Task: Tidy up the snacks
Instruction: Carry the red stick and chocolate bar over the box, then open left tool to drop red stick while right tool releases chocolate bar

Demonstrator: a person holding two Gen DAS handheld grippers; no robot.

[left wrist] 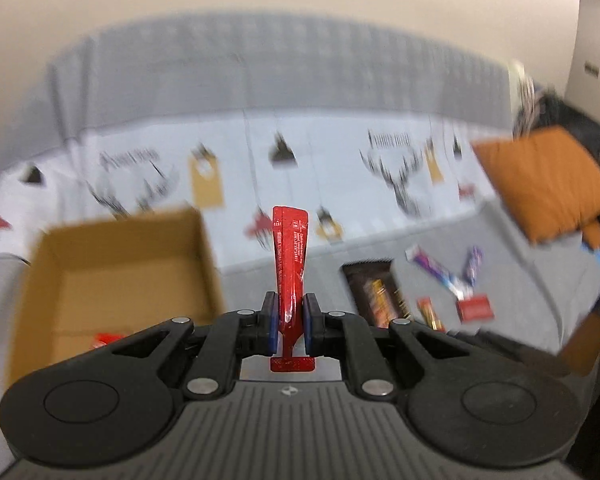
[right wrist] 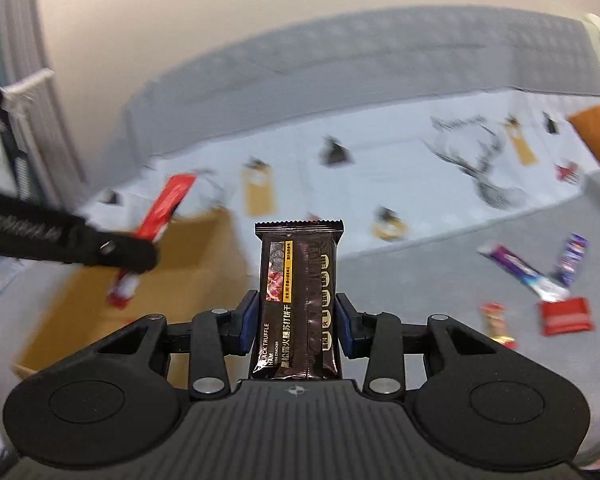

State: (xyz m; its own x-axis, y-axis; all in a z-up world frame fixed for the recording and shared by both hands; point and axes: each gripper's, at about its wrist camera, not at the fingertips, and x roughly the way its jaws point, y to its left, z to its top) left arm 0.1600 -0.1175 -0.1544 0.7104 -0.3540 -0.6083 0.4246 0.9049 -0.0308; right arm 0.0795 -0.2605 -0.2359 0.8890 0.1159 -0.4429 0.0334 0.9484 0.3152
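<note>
My left gripper (left wrist: 291,322) is shut on a thin red snack stick (left wrist: 290,264) that stands upright between its blue pads, lifted above the bed. The same red stick (right wrist: 162,216) and the left gripper (right wrist: 112,254) show at the left of the right wrist view, over the open cardboard box (right wrist: 204,264). My right gripper (right wrist: 297,326) is shut on a dark brown cracker pack (right wrist: 298,300), held upright. The cardboard box (left wrist: 136,264) lies to the left with a red snack (left wrist: 106,339) inside. Loose on the grey blanket lie a brown pack (left wrist: 376,292), purple bars (left wrist: 444,272) and a red packet (left wrist: 476,307).
A grey headboard (left wrist: 276,76) runs along the back above a printed white sheet (left wrist: 332,168). An orange cushion (left wrist: 544,184) sits at the right. In the right wrist view, purple bars (right wrist: 524,270), a red packet (right wrist: 566,315) and a small red-gold snack (right wrist: 496,322) lie right of the gripper.
</note>
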